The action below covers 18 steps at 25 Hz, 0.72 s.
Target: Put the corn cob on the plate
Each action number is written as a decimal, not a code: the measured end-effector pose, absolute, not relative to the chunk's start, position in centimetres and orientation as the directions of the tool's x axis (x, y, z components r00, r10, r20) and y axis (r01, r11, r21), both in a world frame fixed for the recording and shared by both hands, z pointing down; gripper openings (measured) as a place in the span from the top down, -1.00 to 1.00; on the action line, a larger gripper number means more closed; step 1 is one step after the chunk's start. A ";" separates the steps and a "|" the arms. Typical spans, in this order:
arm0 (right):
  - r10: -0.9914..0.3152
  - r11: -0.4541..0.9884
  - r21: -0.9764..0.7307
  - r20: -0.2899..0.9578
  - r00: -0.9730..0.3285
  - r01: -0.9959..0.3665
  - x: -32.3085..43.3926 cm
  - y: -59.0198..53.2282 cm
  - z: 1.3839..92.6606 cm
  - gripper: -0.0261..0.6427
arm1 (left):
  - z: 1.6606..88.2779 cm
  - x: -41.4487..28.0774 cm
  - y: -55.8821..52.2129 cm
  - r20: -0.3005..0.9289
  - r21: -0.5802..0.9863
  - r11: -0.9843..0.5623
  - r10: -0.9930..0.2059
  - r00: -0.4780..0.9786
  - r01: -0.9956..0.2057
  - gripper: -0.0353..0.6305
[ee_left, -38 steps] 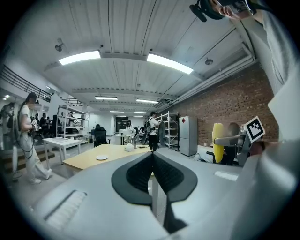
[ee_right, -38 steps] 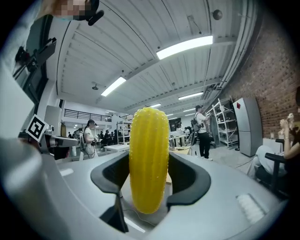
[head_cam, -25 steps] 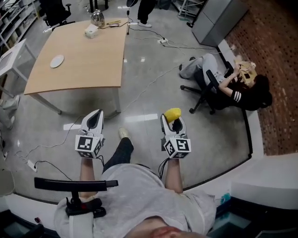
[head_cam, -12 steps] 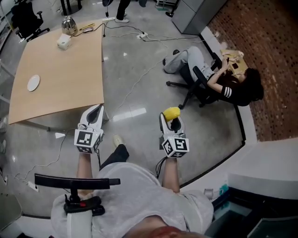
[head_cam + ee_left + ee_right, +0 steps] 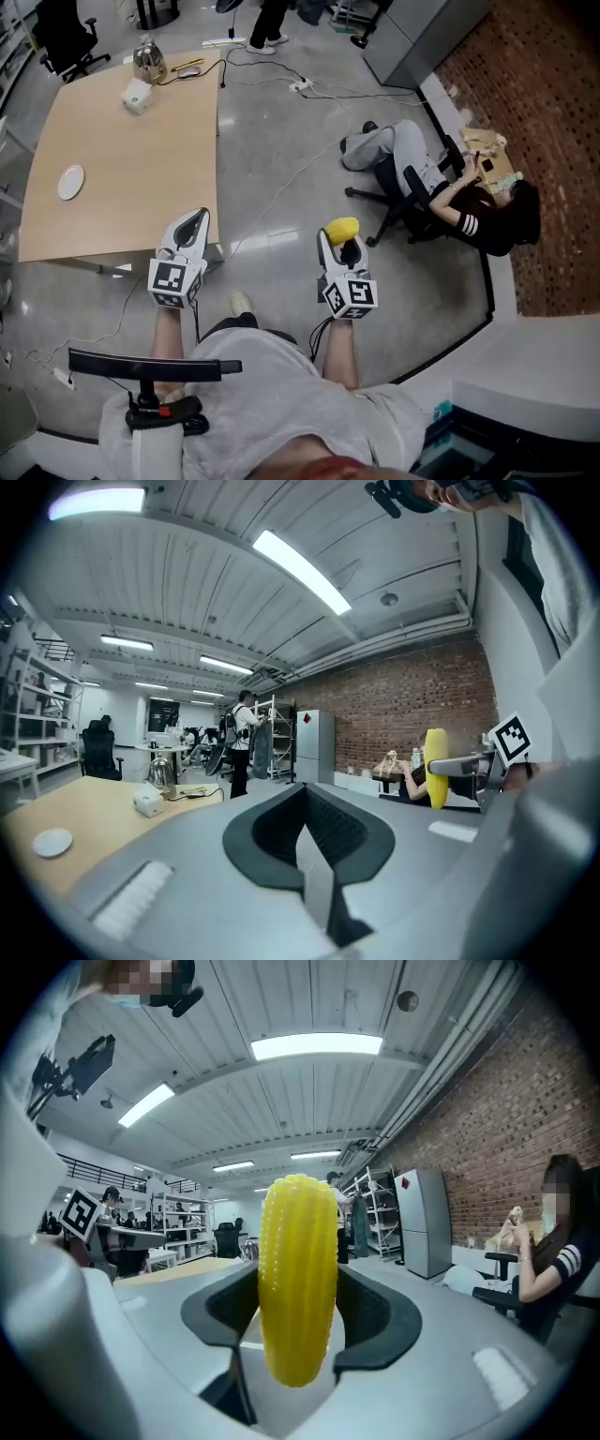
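R gripper point(image 5: 339, 246) — jaws clamped on the yellow corn cob point(image 5: 340, 228) — hangs over the grey floor point(image 5: 281, 169), right of the light wooden table point(image 5: 141, 141). L gripper point(image 5: 192, 225), jaws pressed together w/ nothing between, is over the table's near corner. Small round white plate point(image 5: 70, 182) lies farther off, by the table's left edge.

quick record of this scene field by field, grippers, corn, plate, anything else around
right gripper: shut on the corn cob
left gripper: shut, nothing between the jaws
plate: bare, on the wooden table, ahead and to the left of both grippers
corn on plate: not yet
other table items: white box, metal kettle at the far end
bystander: seated person in an office chair, to the right
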State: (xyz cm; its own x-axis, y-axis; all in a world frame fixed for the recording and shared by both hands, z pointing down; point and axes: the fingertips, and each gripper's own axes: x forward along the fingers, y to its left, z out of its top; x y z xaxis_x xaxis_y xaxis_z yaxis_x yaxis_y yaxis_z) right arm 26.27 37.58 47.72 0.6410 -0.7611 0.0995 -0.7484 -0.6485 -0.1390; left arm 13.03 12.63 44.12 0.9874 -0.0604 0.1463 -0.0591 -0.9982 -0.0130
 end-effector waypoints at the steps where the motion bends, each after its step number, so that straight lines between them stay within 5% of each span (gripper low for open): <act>1: -0.769 -0.639 -0.136 0.097 0.632 -0.757 27.0 36.0 47.7 0.16 | 44.1 13.4 11.4 0.143 -0.012 -0.998 -0.065 0.988 -0.064 0.83; 18: -0.943 -0.333 -0.114 0.057 0.329 -0.936 28.7 18.6 46.2 0.16 | 42.9 5.5 -0.3 0.075 -0.034 -0.901 -0.434 0.898 -0.433 0.83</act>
State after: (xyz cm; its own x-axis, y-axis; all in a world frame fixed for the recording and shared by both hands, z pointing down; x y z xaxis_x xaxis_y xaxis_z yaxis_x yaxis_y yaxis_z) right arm 28.70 18.61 46.20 0.3288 -0.9427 0.0571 -0.9358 -0.3333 -0.1145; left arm 5.46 -0.26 42.92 0.8979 -0.4338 0.0750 -0.4325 -0.9010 -0.0340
